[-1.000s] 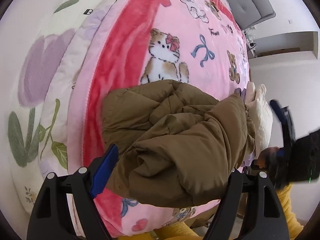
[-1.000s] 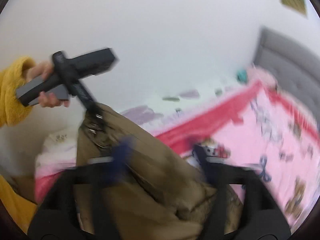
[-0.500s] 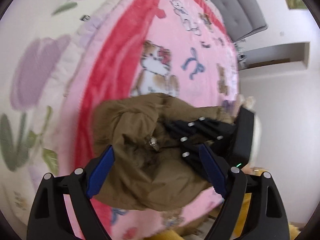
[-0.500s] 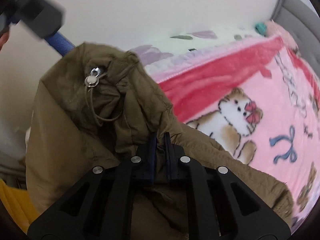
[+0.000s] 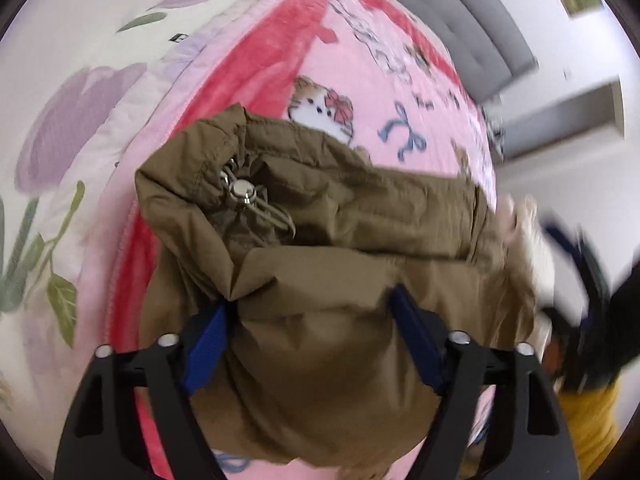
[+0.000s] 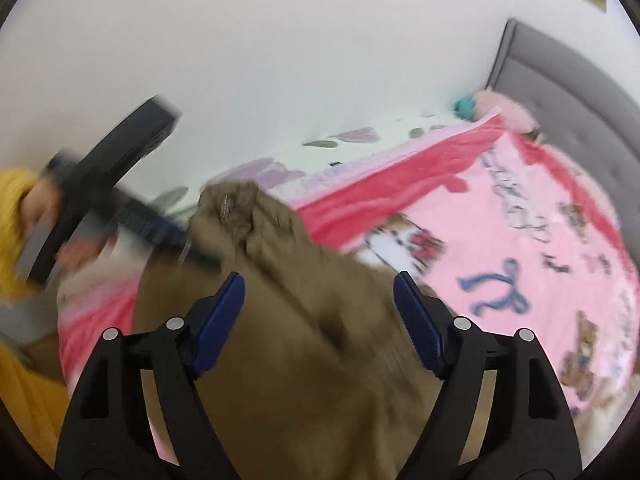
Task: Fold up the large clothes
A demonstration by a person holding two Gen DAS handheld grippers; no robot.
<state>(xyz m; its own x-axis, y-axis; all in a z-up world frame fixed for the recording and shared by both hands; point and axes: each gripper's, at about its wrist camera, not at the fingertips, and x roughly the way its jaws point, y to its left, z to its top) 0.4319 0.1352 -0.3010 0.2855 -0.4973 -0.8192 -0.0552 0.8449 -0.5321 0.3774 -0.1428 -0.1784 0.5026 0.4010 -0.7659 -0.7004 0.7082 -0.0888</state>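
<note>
A brown puffy jacket [image 5: 360, 220] lies bunched on the pink cartoon blanket [image 5: 400, 80], with its metal cord toggle [image 5: 240, 190] facing up. My left gripper [image 5: 312, 320] is closing on a thick fold at the jacket's near edge, and the cloth fills the gap and creases against both pads. In the right wrist view the jacket [image 6: 300, 360] lies below my right gripper [image 6: 320, 308], whose jaws are opening wide and touch no cloth. The left gripper [image 6: 120, 200] shows there as a blur at the left, held by a hand in a yellow sleeve [image 6: 16, 200].
The blanket covers a bed with a floral sheet [image 5: 60, 140] along its left side and a grey headboard [image 5: 460, 20] at the far end. A white fluffy item [image 5: 536, 248] lies at the jacket's right edge. A white wall runs behind the bed.
My left gripper came down onto the jacket and narrowed around a fold. My right gripper, shut on the jacket half a second ago, has let go, opened wide and pulled back.
</note>
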